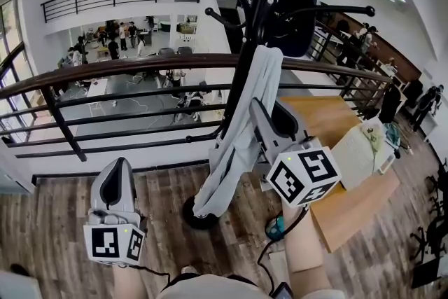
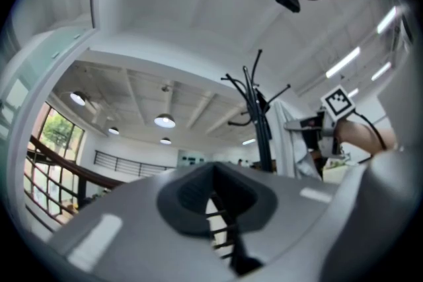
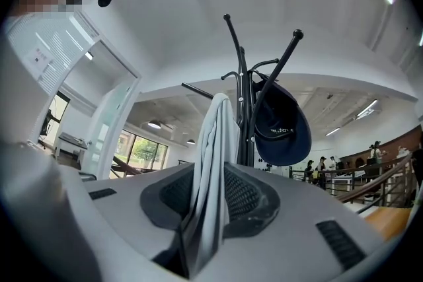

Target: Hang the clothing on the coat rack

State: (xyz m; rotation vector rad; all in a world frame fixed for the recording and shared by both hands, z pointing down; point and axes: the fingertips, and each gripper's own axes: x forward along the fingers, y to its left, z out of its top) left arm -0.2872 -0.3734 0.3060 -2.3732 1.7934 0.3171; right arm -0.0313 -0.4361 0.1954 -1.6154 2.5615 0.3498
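A black coat rack (image 1: pixel 255 17) stands by the railing. A light grey garment (image 1: pixel 241 129) hangs from one of its arms, down toward the base (image 1: pixel 199 217). A dark cap (image 1: pixel 294 3) hangs higher on the rack. My right gripper (image 1: pixel 269 115) is up against the garment. In the right gripper view the grey cloth (image 3: pixel 215 142) runs between the parted jaws of that gripper (image 3: pixel 210 188), and the pads do not press on it. My left gripper (image 1: pixel 115 182) is low on the left, away from the rack, its tips together (image 2: pixel 213 172) with nothing between them.
A dark railing with a wooden handrail (image 1: pixel 140 66) runs behind the rack, with an open lower floor beyond. A wooden table (image 1: pixel 350 210) lies to the right, with a white sheet (image 1: pixel 360 150) on it. The floor is wood planks.
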